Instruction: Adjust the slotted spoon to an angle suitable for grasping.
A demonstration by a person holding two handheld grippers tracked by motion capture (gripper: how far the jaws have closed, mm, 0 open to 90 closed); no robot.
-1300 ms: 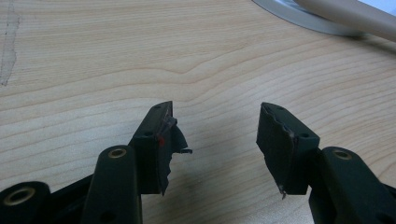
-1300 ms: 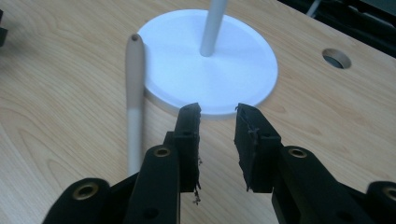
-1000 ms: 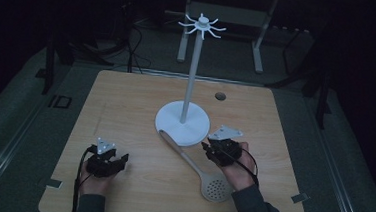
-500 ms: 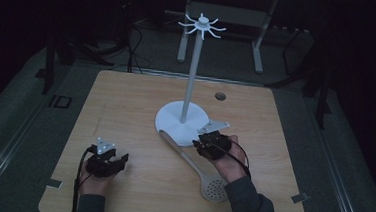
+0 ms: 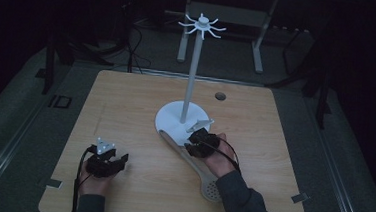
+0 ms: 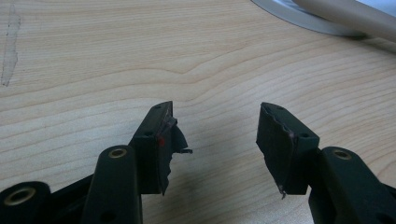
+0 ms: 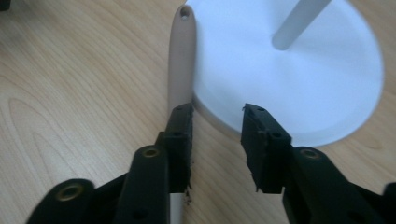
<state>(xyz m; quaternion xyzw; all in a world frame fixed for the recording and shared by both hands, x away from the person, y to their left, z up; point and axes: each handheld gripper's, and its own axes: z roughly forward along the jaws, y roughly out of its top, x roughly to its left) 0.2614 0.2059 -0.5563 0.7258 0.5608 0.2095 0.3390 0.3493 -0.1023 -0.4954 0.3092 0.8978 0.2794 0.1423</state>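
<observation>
While the right gripper (image 5: 196,138) hangs low over the table (image 5: 126,101) with its jaws parted and nothing between them, the beige slotted spoon (image 5: 199,169) lies flat beneath it. Its handle (image 7: 180,60) passes under the gripper's left jaw and runs ahead to a hole at the tip, touching the edge of the white stand base (image 7: 327,79), which sits just ahead and right of the jaws. The left gripper (image 6: 215,135), well apart, rests near the wood with jaws wide apart, empty.

Dark lab/studio — lone wooden table (image 5: 126,106), floor cables (image 5: 134,52), metal stand legs (image 5: 257,50).
</observation>
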